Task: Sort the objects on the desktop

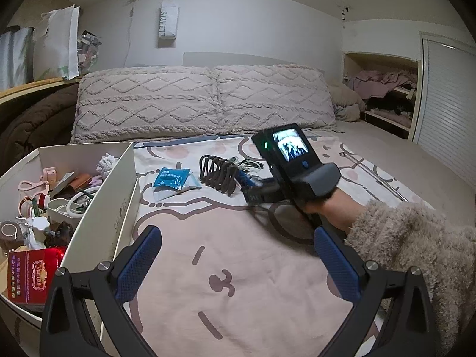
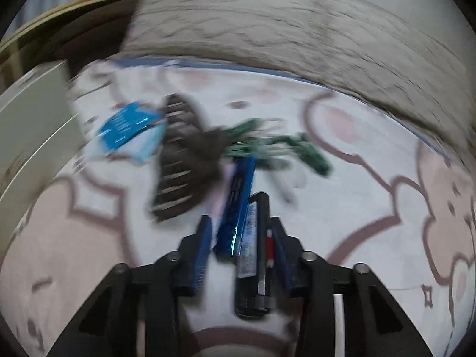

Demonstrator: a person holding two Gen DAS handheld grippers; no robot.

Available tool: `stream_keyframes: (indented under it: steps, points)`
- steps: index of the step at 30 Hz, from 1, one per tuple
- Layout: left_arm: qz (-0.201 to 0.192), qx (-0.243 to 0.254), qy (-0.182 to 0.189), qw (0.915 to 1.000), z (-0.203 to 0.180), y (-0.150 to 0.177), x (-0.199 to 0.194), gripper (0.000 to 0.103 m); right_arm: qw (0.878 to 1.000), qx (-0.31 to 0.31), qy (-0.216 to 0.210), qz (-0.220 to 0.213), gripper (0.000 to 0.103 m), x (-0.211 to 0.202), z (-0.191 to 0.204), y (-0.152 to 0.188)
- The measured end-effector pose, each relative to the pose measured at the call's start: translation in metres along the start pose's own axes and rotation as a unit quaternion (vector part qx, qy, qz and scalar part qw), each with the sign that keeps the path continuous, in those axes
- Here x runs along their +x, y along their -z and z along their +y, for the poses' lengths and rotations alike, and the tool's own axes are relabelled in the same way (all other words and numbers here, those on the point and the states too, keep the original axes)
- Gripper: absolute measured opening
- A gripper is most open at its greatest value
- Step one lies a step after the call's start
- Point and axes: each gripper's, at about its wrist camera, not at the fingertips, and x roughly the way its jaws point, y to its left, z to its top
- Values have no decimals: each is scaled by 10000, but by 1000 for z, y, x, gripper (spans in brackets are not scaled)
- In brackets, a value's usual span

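Apparently two slim things, a glossy blue flat pack point(image 2: 238, 199) and a black bar point(image 2: 258, 238), sit clamped in the right gripper point(image 2: 242, 248), long axes running forward along its fingers toward a dark ribbed hair claw point(image 1: 218, 175) and a blue sachet point(image 1: 171, 178). Left gripper point(image 1: 238, 263) gapes wide, holding nothing, over the pink printed bedsheet point(image 1: 238, 267). White box point(image 1: 98, 208) of clutter to the left; tufted pillows point(image 1: 205, 98) behind.

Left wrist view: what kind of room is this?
Likely a bedroom. The work surface is a bed with a cartoon-print sheet, two quilted pillows at its head, and an open closet holding clothes.
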Motion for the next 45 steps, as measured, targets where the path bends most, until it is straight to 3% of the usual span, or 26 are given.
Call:
stream_keyframes:
  steps: [12,17,25,32,36,38,40,45]
  points:
    - [-131,-254,-43,9996,14,-6,-5,103,9927,-773,-921,-36,34,-13,39,13]
    - [-173,-355,-113,9992,21,-7,-7,103,9820,-1332,-1337,-19,34,-29,66,29]
    - [-143,-416,-159,9989,28,-8,-5,103,9594,-1694,-2251,122,34,-60,89,60]
    - [-146,-462,-247,9985,34,-7,-4,103,9508,-1743,-2556,188,34,-87,98,87]
    - [-119,-465,-286,9984,36,-7,-1,103,9612,-1583,-2256,118,36,-93,97,94]
    - [-107,-425,-309,9986,34,-5,0,103,9719,-1551,-1769,22,60,-97,100,97]
    - [-95,-370,-322,9987,32,-4,2,103,9797,-1542,-1275,-71,77,-101,102,102]
    - [-60,-242,-340,9991,27,-1,6,103,9902,-1141,-807,-61,77,-101,85,104]
